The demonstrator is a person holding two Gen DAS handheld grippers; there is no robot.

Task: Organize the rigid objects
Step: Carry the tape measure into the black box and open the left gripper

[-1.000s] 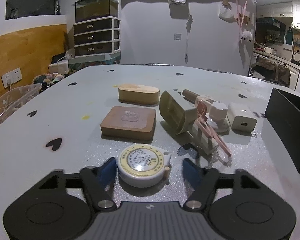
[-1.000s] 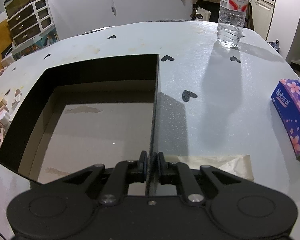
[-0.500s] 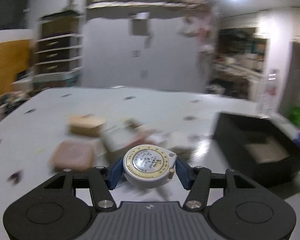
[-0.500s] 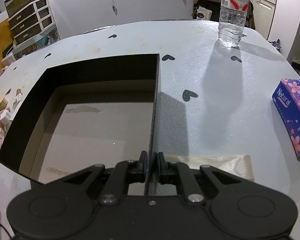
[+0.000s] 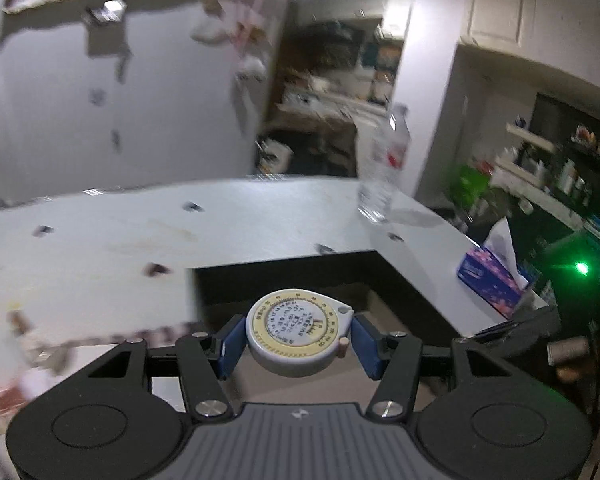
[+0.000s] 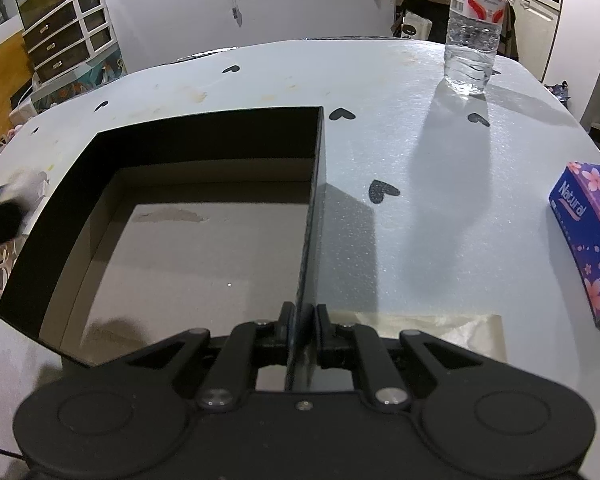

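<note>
The left gripper (image 5: 299, 345) holds a tape measure (image 5: 300, 334) between its blue padded fingers (image 5: 231, 345), which press on its two sides. The tape measure is a round, smooth white plastic case with a yellow ring of printed marks around a pale dial, and a small tab with a peg sticks out toward the right finger. Its flat face looks up and toward the camera; being round, it has no clear long axis. It hangs above the near edge of a box (image 5: 400, 276), clear of the floor of the box.

The box is a shallow, open rectangle with thin black walls and a plain brown cardboard floor. The right gripper (image 6: 303, 322) has its fingers nearly together, pinching the thin right wall of the box (image 6: 316, 200) at its near end.

The surface (image 6: 420, 152) is a pale grey, slightly sparkly sheet with rounded edges and small black heart prints. On it stand a clear plastic water bottle (image 6: 474, 28) with a red and white label and a purple flowered tissue box (image 6: 588, 236). A strip of tan tape (image 6: 420, 330) lies just beside the box. Behind are white walls and a set of drawers (image 6: 68, 40).
</note>
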